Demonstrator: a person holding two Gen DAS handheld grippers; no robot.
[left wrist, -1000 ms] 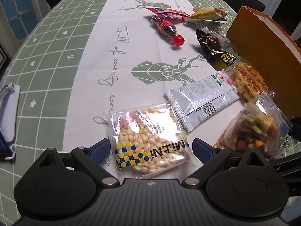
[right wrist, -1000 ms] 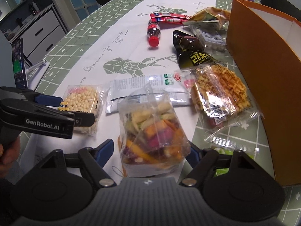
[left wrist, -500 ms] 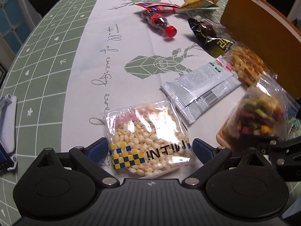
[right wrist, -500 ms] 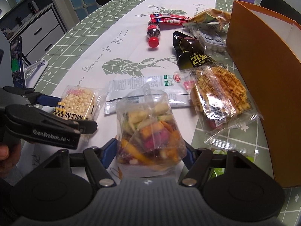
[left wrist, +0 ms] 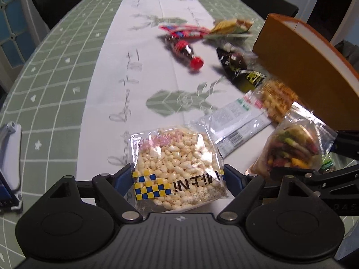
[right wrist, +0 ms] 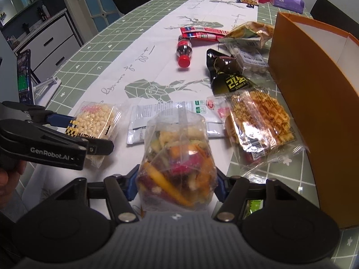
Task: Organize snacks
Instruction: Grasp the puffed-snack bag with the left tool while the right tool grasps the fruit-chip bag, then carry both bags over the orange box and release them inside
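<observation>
My left gripper (left wrist: 177, 179) is shut on a clear pack of puffed rice (left wrist: 177, 163) with a blue-and-yellow check label, held just above the table; it also shows in the right wrist view (right wrist: 94, 121). My right gripper (right wrist: 177, 183) is shut on a clear bag of mixed dried fruit and vegetable chips (right wrist: 177, 154), also seen in the left wrist view (left wrist: 291, 152). The left gripper (right wrist: 89, 134) sits to the left of the right one. An open orange box (right wrist: 314, 103) stands on the right.
On the table runner lie silver sachets (right wrist: 170, 116), a waffle pack (right wrist: 258, 121), a black snack bag (right wrist: 226, 76), a cola bottle (right wrist: 184, 51), a red packet (right wrist: 202, 33) and a chip bag (right wrist: 249, 33). A phone on a stand (right wrist: 24, 78) is at left.
Both grippers closed from open onto their packs. The left gripper has lifted and tilted up with the puffed rice pack; the right holds the mixed chip bag raised.
</observation>
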